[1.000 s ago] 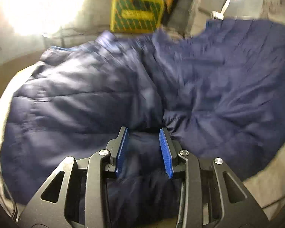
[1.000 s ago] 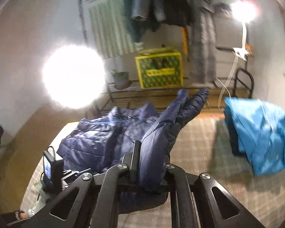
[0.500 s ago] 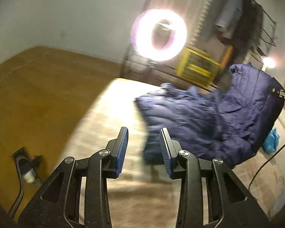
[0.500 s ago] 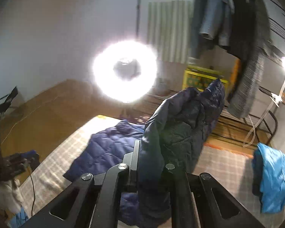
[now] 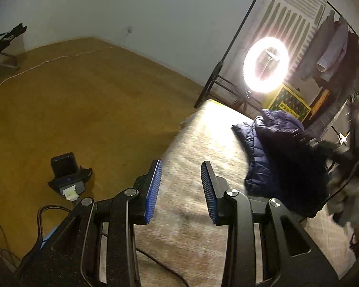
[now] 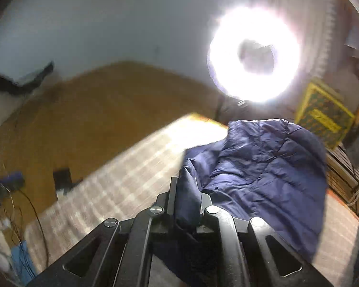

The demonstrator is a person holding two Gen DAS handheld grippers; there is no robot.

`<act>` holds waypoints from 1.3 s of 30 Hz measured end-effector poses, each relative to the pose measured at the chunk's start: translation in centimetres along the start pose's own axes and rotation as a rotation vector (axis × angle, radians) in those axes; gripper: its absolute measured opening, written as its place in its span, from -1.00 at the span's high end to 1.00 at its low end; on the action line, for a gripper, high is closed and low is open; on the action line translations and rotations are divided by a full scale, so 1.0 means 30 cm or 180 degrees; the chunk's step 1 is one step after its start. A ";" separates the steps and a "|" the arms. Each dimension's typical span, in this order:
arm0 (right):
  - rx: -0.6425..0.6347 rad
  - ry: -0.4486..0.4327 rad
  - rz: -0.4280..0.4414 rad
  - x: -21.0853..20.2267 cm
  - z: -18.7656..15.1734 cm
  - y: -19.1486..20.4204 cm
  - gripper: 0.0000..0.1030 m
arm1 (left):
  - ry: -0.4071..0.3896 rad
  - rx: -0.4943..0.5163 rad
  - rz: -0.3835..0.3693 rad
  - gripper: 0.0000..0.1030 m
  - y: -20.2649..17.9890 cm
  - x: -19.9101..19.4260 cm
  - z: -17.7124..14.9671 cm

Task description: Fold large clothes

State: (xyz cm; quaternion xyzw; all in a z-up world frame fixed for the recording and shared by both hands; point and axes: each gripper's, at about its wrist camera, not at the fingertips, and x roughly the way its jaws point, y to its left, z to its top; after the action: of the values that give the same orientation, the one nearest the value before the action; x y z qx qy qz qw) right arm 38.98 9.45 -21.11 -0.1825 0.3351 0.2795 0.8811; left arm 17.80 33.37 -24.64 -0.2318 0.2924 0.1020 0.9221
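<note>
No text, label, brand or number can be read in either view. The only thing that seems to bear print is the yellow box [image 5: 289,102] [image 6: 323,117], far ahead and to the right of each claw: a yellow band crosses its patterned face, but any lettering on it is too small and blurred to make out. The dark device [image 5: 65,175] on the floor, left of the left claw, carries a pale patch that may be a label; nothing on it is legible.

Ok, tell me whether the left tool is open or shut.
Open: the left tool holds nothing, its blue pads apart over the bed cover.
</note>
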 end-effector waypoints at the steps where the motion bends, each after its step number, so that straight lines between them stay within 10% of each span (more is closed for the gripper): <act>1: -0.0075 0.0057 0.0012 0.036 -0.011 0.031 0.90 | 0.0002 0.0004 0.0009 0.33 0.002 0.000 0.001; 10: -0.0114 0.0345 0.0186 0.219 -0.081 0.122 0.88 | -0.0015 0.0093 -0.0055 0.33 -0.048 0.013 0.024; 14: 0.0041 0.0206 0.0716 0.188 -0.086 0.089 0.19 | -0.0006 0.0151 -0.0133 0.33 -0.094 0.019 0.037; 21: 0.0468 -0.0456 0.1429 -0.090 -0.150 -0.133 0.00 | 0.0000 0.0255 -0.0444 0.33 -0.256 0.049 0.074; 30: 0.0843 -0.0395 0.0482 -0.156 -0.256 -0.555 0.20 | 0.0231 0.0973 -0.0996 0.32 -0.708 0.254 0.088; 39: 0.0753 -0.0141 0.0464 -0.007 -0.353 -0.606 0.19 | 0.0921 0.1360 -0.0377 0.30 -0.742 0.586 -0.067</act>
State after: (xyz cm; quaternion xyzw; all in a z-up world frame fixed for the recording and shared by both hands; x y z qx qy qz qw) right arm 44.86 -10.14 -26.02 -0.0463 0.3585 0.3052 0.8810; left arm 38.21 13.91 -28.22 -0.0608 0.4221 -0.0504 0.9031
